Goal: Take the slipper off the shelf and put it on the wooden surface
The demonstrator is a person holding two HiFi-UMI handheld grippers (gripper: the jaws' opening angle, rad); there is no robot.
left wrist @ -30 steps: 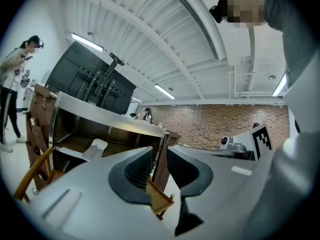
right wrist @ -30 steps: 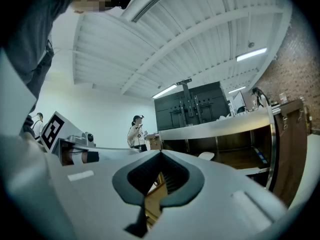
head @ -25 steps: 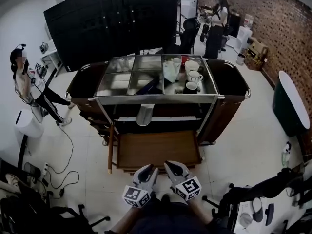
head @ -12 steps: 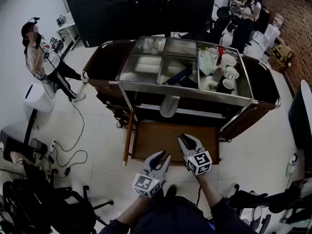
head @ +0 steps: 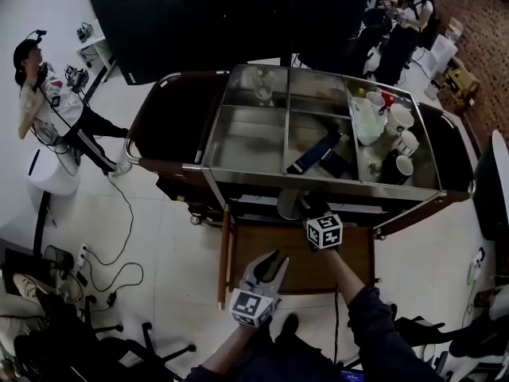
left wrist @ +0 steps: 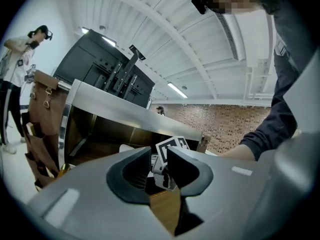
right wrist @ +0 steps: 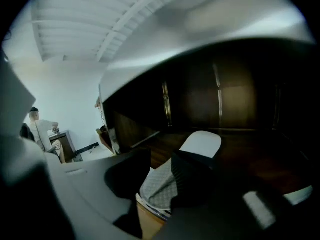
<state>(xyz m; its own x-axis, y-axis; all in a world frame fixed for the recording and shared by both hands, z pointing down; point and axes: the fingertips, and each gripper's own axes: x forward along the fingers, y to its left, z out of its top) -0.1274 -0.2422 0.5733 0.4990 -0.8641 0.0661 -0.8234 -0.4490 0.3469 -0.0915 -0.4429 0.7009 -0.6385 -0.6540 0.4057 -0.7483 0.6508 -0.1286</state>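
Note:
A slipper [right wrist: 202,144] with a white toe and grey quilted lining lies on the dark shelf under the cart's steel top, and shows as a pale shape [head: 287,204] in the head view. My right gripper [right wrist: 160,165] reaches into that shelf. Its jaws are opening, one on each side of the slipper's lining, without pressing on it. In the head view the right gripper [head: 308,212] is at the shelf's edge above the low wooden surface [head: 262,253]. My left gripper [head: 269,263] hangs open and empty over the front of the wood [left wrist: 165,211].
The cart's steel top [head: 254,138] holds white cups [head: 400,119], a pitcher [head: 367,122] and a dark flat object [head: 316,151]. Brown bags [head: 171,118] hang at the cart's ends. One person [head: 44,102] stands at the left and another [head: 409,18] at the back right. Cables and chairs lie at the lower left.
The right gripper has moved forward from the front of the wooden surface to the shelf under the cart top. The left gripper stayed low near the front. The view has come closer to the cart.

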